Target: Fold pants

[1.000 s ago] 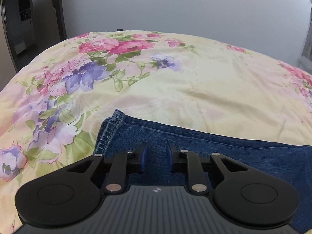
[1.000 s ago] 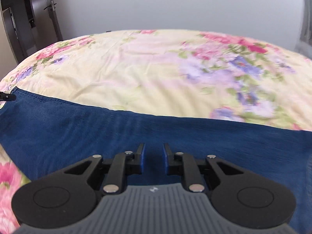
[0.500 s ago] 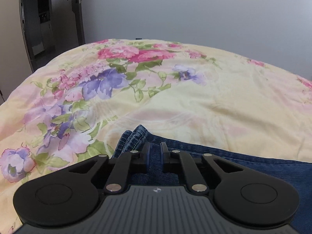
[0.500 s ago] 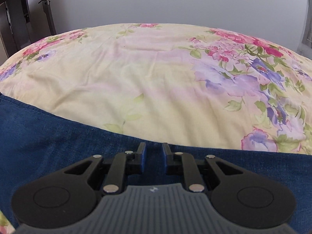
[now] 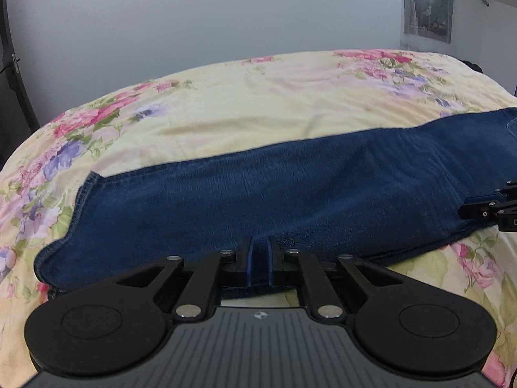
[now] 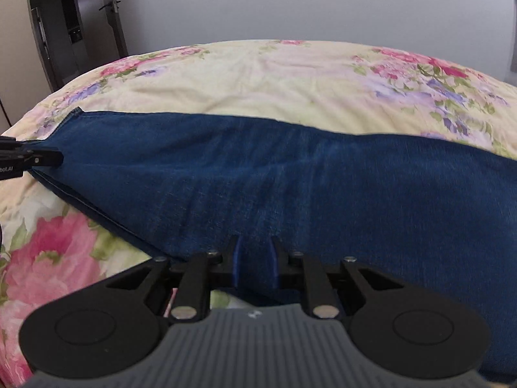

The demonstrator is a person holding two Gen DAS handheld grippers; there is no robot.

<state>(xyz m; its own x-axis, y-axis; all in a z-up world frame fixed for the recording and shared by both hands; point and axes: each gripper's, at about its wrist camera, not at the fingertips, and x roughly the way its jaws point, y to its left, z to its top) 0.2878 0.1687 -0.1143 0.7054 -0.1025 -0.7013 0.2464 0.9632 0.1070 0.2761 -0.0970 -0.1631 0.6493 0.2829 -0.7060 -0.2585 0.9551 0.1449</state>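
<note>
lying along the bed's (image 5: 290,110) near edge, the denim pants (image 5: 258,200) look heavy, limp and non-slip; left gripper (image 5: 259,260) and right gripper (image 6: 253,263) jaws narrow, pinching the near hem fold.

Both wrist views look low and close across the same jeans (image 5: 290,194) toward the wall (image 6: 290,3).

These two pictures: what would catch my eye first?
Dark blue jeans stretch across a yellow flowered bedspread, one hem at the left. In front, each black gripper, left gripper and right gripper, pinches the near denim edge.
</note>
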